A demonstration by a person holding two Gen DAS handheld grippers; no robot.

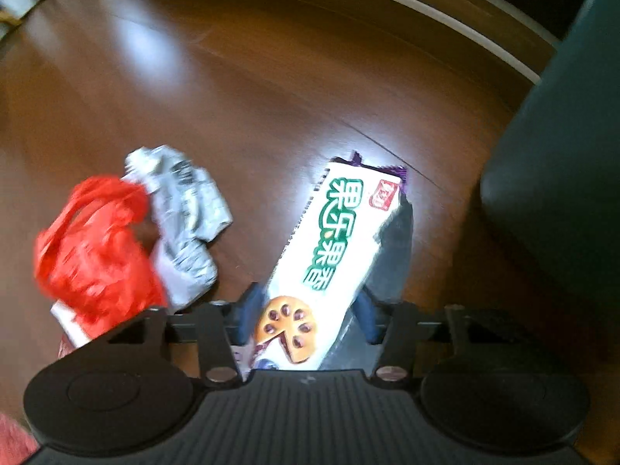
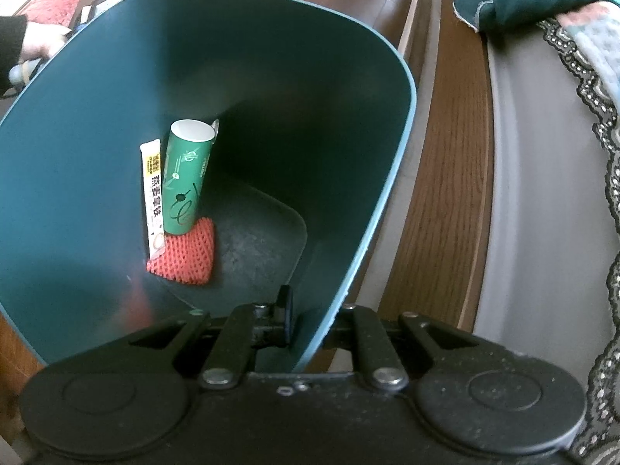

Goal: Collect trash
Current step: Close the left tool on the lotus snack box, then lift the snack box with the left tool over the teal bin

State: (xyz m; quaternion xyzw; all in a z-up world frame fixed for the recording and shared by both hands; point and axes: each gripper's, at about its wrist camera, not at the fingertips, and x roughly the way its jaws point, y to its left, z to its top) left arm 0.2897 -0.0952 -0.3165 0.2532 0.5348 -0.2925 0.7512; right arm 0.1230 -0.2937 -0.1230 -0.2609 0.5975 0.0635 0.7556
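Left gripper (image 1: 306, 321) pinches light, crinkly biscuit wrapper (image 1: 329, 248) at its end; right gripper (image 2: 310, 325) clamps bin (image 2: 391, 178) rim.

Home, wooden floor (image 1: 240, 77); lace-trimmed bedding (image 2: 593, 89)

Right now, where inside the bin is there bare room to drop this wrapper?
Bin floor is bare right of the red net. Crowded at the left wall: green tube and sachet lean there.
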